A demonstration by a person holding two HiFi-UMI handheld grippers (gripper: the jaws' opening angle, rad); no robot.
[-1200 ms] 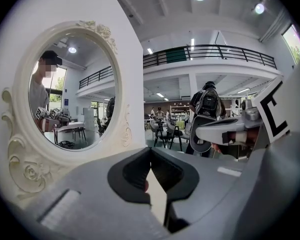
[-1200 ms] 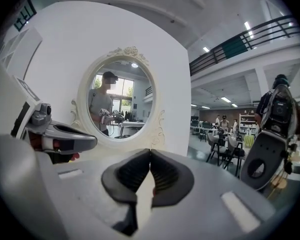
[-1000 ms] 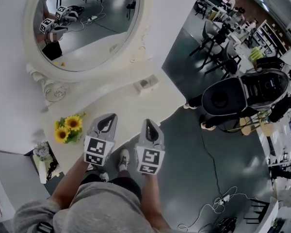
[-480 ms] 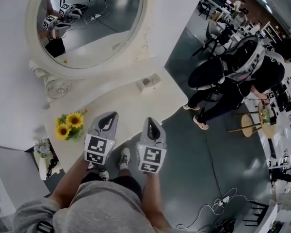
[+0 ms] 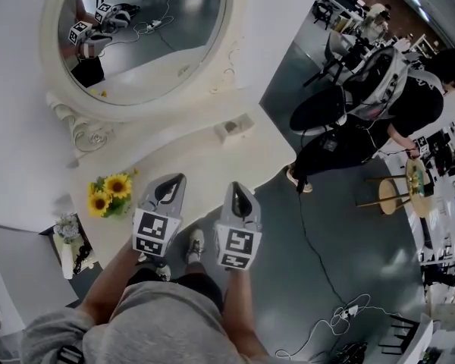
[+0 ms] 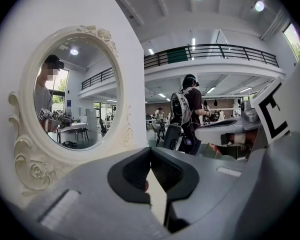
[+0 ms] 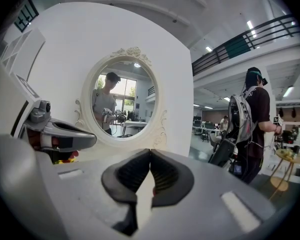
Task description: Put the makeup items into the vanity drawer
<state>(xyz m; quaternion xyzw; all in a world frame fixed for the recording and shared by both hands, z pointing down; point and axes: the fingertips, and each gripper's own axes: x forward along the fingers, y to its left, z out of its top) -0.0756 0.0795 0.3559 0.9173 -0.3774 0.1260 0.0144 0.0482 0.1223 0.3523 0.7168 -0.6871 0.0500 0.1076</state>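
Grey left gripper [image 5: 174, 180], right gripper [image 5: 236, 187] unmoved, fingers [image 6: 131, 172] together, empty; background person [image 5: 368, 116] shifted beside vanity [image 5: 212, 156].

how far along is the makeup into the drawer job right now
Done: nothing that shows; no open drawer is in view. In hand: nothing. The left claw and right claw are both shut and empty, side by side near the front edge of the vanity top. Left: the whole job, opening the drawer and loading items. A small pale object near the mirror is too small to identify.
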